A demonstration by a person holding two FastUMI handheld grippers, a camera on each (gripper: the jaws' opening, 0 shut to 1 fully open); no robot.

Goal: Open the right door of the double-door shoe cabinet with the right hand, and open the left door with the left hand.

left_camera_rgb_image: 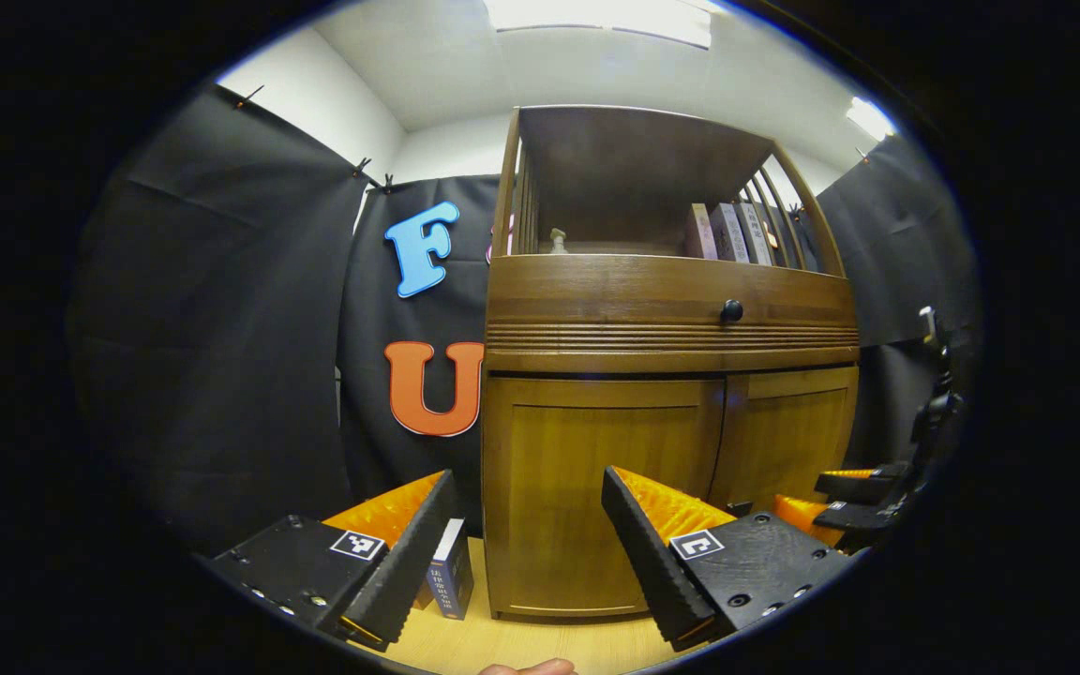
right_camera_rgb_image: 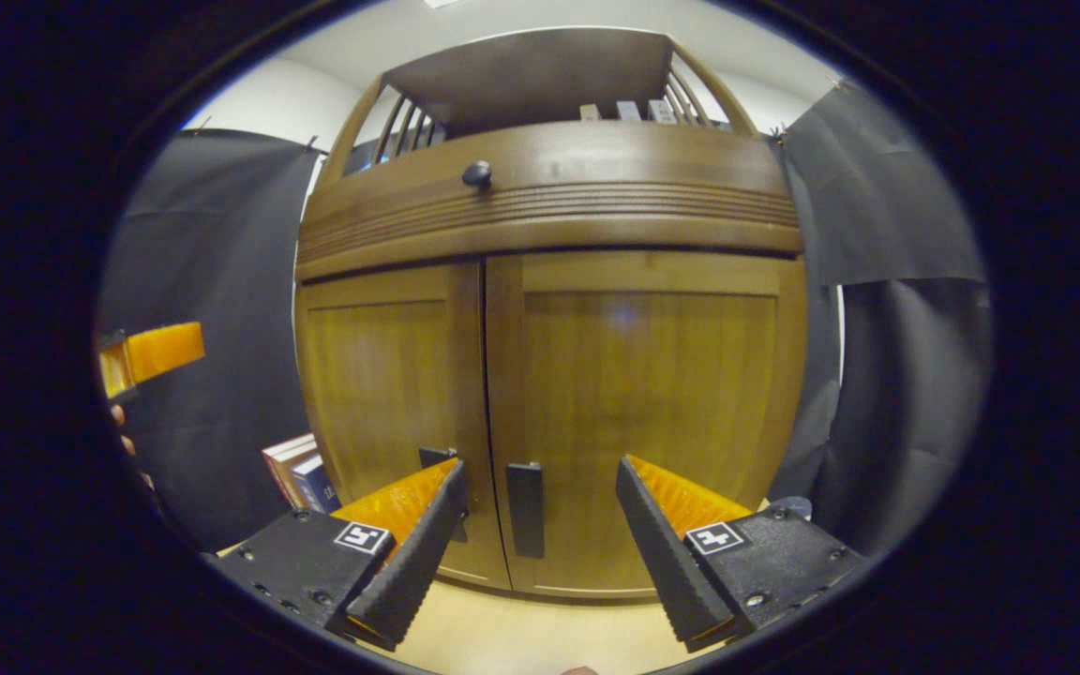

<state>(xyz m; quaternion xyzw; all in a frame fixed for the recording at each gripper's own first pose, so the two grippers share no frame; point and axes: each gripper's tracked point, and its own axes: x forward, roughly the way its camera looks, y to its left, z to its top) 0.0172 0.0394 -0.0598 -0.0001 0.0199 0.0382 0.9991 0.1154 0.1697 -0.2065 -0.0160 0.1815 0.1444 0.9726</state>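
- The shoe cabinet [right_camera_rgb_image: 549, 375] stands upright on a light wooden floor [right_camera_rgb_image: 521, 637] against the black cloth; both lower doors are shut.
- In the right gripper view, the right hand-held gripper [right_camera_rgb_image: 540, 539] hangs open in front of the right door [right_camera_rgb_image: 643, 412], its fingers either side of that door's dark handle [right_camera_rgb_image: 525, 509] but not touching it.
- The left door's handle [right_camera_rgb_image: 437, 457] is partly hidden behind the right hand-held gripper's left finger.
- In the left gripper view, the left hand-held gripper [left_camera_rgb_image: 531, 548] is open, facing the left door [left_camera_rgb_image: 596, 487] and clear of it.
- A round black knob [left_camera_rgb_image: 731, 310] sits on the drawer front above the doors.
- Books [left_camera_rgb_image: 451, 581] lean just beside the cabinet's left side; more books [left_camera_rgb_image: 727, 232] stand on the upper shelf.
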